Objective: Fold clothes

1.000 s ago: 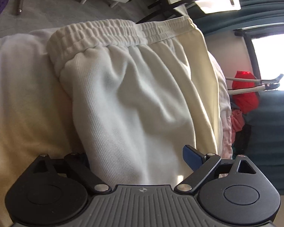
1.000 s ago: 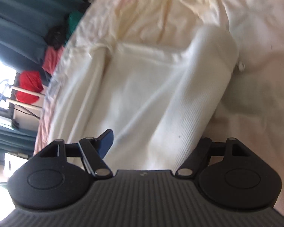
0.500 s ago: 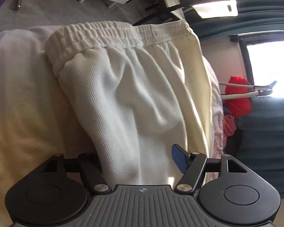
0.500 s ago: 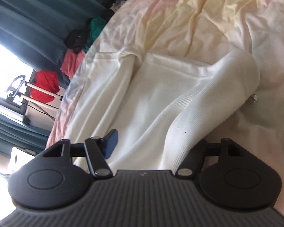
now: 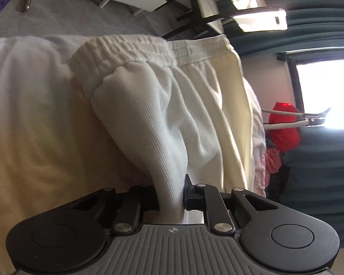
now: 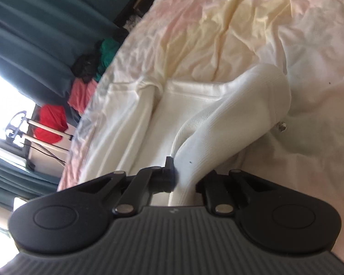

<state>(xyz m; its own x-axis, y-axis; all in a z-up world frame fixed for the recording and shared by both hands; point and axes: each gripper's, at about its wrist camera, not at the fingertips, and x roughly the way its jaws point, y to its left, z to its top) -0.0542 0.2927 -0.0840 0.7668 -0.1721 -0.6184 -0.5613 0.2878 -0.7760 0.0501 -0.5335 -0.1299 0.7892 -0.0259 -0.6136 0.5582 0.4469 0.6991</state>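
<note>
White ribbed trousers [image 5: 172, 119], partly lifted

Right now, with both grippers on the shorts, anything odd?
One thing: a small metallic object lies on the bedsheet beside the shorts. Both grips, left gripper and right gripper, look sound.

No readable text, label, brand name or number anywhere in either view. Only a small round crosshair emblem [image 5: 171, 230] moulded into the ribbed grey housing of the near gripper body in the left wrist view, and a faint, blurred mark [image 6: 173, 211] at the same spot on the ribbed grey housing in the right wrist view, too indistinct to make out.
</note>
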